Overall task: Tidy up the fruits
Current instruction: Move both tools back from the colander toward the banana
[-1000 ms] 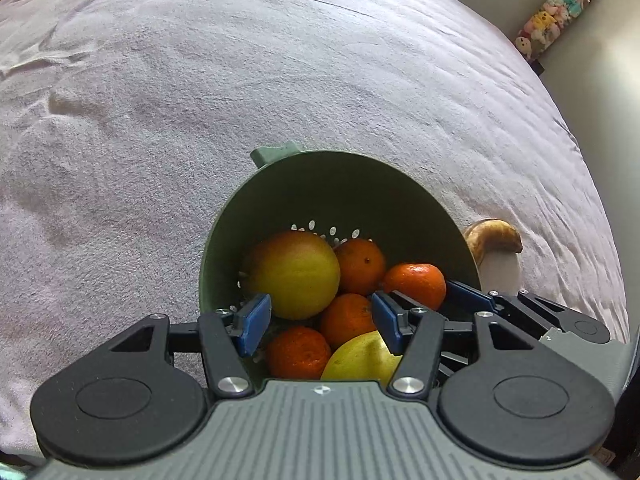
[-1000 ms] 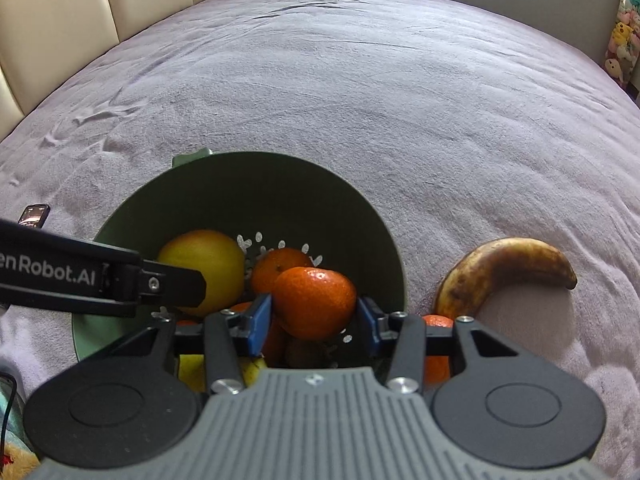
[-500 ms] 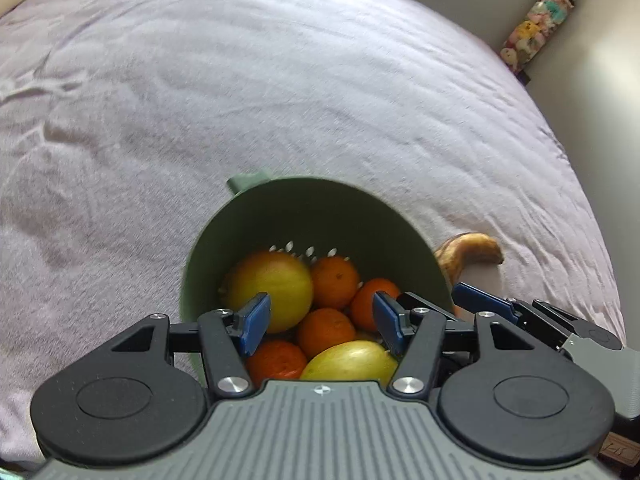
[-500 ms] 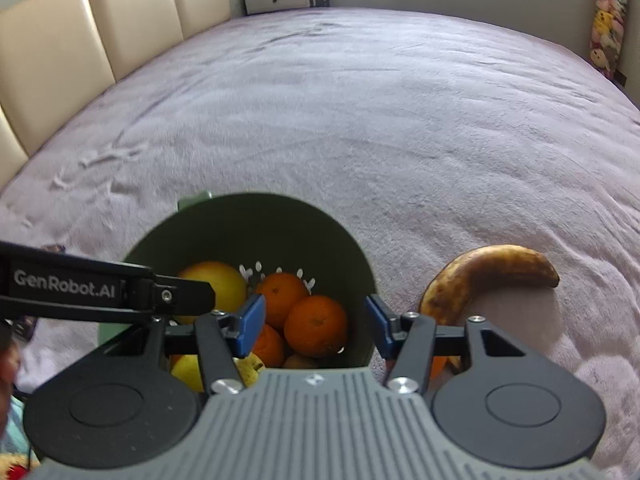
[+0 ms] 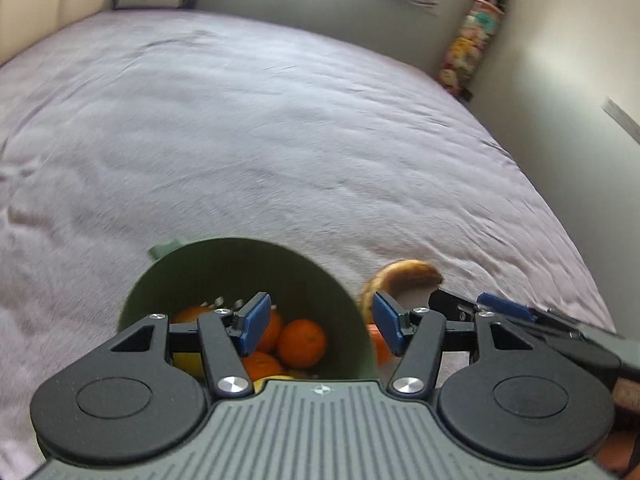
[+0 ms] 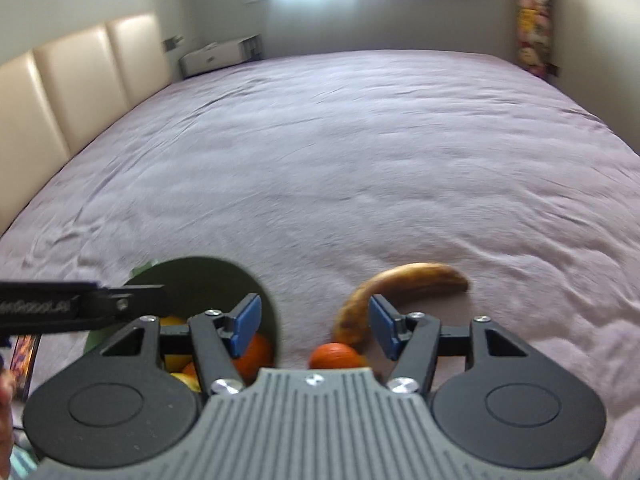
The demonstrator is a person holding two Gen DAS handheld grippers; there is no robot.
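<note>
A green colander stands on the bed and holds several oranges and some yellow fruit. It also shows in the right wrist view. A brown-spotted banana lies on the bed to its right, also in the left wrist view. One loose orange lies on the bed beside the banana's near end. My left gripper is open and empty above the colander's near rim. My right gripper is open and empty above the loose orange.
A mauve bedspread covers the bed. A padded cream headboard lines the left side. A column of soft toys stands in the far right corner. A white unit stands against the far wall.
Both grippers have pulled back and tilted up, so the colander and banana sit lower and smaller. The orange my right gripper held a second ago lies in the colander.
</note>
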